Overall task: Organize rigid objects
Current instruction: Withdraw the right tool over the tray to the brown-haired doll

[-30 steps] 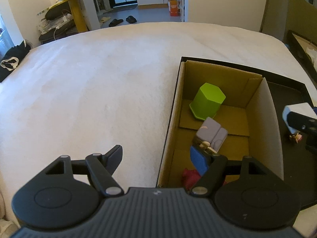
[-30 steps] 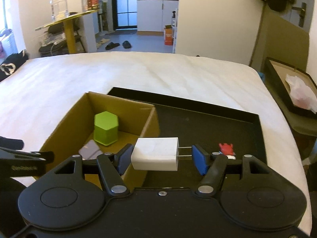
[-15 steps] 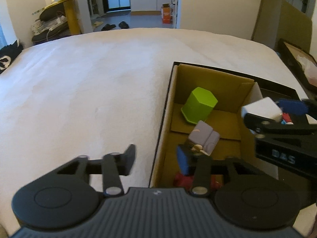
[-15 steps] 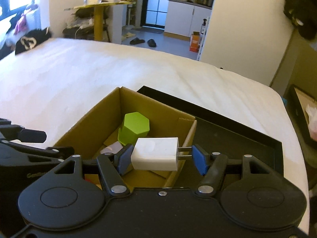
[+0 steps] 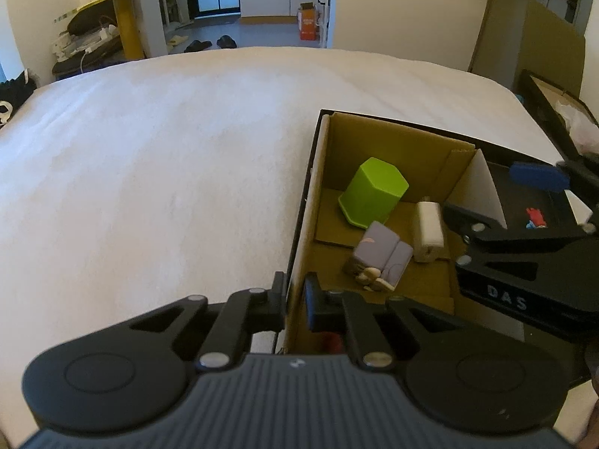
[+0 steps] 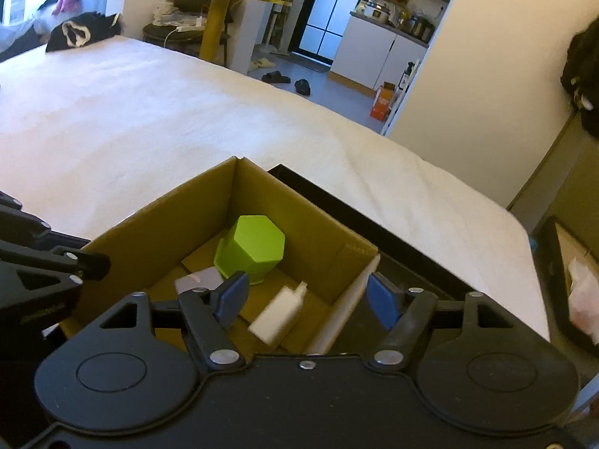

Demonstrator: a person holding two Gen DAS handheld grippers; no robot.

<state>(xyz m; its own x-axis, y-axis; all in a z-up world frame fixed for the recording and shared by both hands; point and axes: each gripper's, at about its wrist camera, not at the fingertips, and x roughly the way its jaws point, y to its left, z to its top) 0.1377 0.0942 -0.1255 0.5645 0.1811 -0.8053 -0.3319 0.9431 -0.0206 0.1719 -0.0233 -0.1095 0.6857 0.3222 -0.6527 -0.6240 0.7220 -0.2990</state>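
Observation:
An open cardboard box (image 5: 397,134) (image 6: 299,202) sits on a white bed beside a black tray (image 5: 531,191) (image 6: 415,258). Inside it are a green hexagonal block (image 5: 374,191) (image 6: 251,249), a grey cube toy (image 5: 382,254) (image 6: 198,278) and a white charger plug (image 5: 428,230) (image 6: 277,314), blurred, lying or dropping just below my right gripper (image 6: 307,297), which is open over the box. My left gripper (image 5: 294,299) is shut on the box's left wall. A red thing (image 5: 333,340) shows behind its fingers.
A small red figure (image 5: 535,219) lies on the black tray. Another black-framed box with white wrapping (image 6: 576,284) stands off the bed at right. White bedding (image 5: 168,168) stretches left and far. A yellow table (image 6: 213,18) stands beyond the bed.
My right gripper has moved over the box, opened and let go of the white plug, which is now inside. My left gripper has shut on the box's left wall.

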